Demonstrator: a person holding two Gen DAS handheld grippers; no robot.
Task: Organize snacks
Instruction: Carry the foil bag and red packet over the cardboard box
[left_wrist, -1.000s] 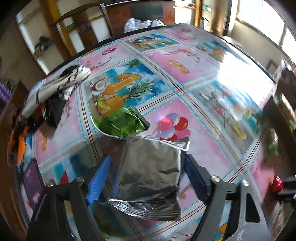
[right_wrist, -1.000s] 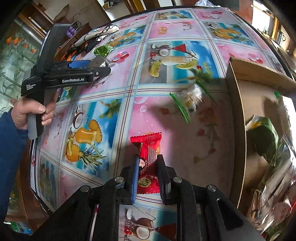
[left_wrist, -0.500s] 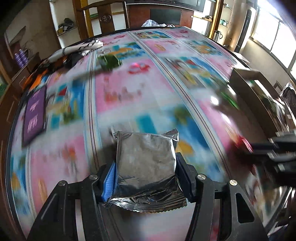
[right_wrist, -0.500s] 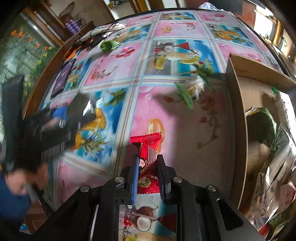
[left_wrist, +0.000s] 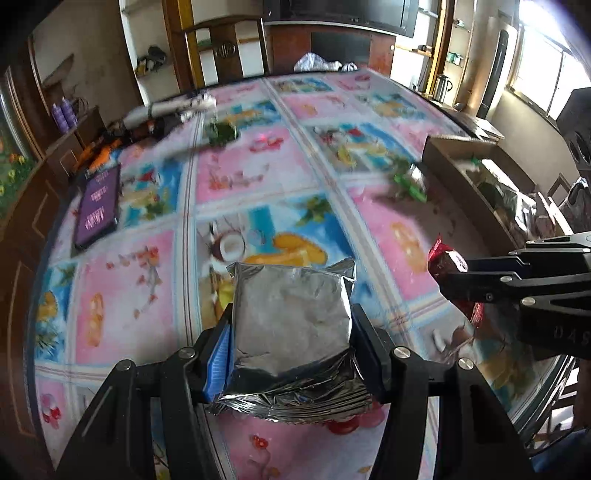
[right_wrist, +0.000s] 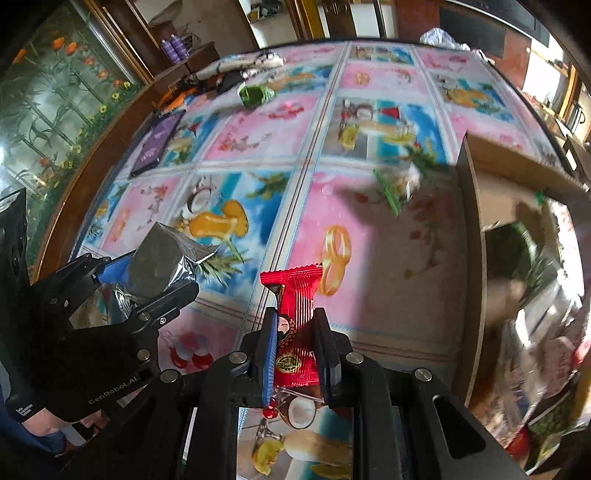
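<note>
My left gripper (left_wrist: 291, 332) is shut on a silver foil snack packet (left_wrist: 291, 314) and holds it above the table; it also shows in the right wrist view (right_wrist: 159, 262). My right gripper (right_wrist: 295, 332) is shut on a red snack packet (right_wrist: 295, 314), which shows in the left wrist view (left_wrist: 448, 264) too. A cardboard box (right_wrist: 471, 221) with several snacks inside stands at the right. A clear packet with a green edge (right_wrist: 397, 182) lies near the box. A green packet (right_wrist: 253, 94) lies at the far side of the table.
The table carries a fruit-print cloth (left_wrist: 236, 177). A purple book (left_wrist: 98, 205) lies at its left edge. A patterned cloth and dark items (left_wrist: 166, 110) sit at the far left. A chair (left_wrist: 225, 51) stands behind the table.
My left gripper closed on the silver packet, lifted it and carried it from the far left of the table to beside my right gripper. The right gripper kept its hold on the red packet.
</note>
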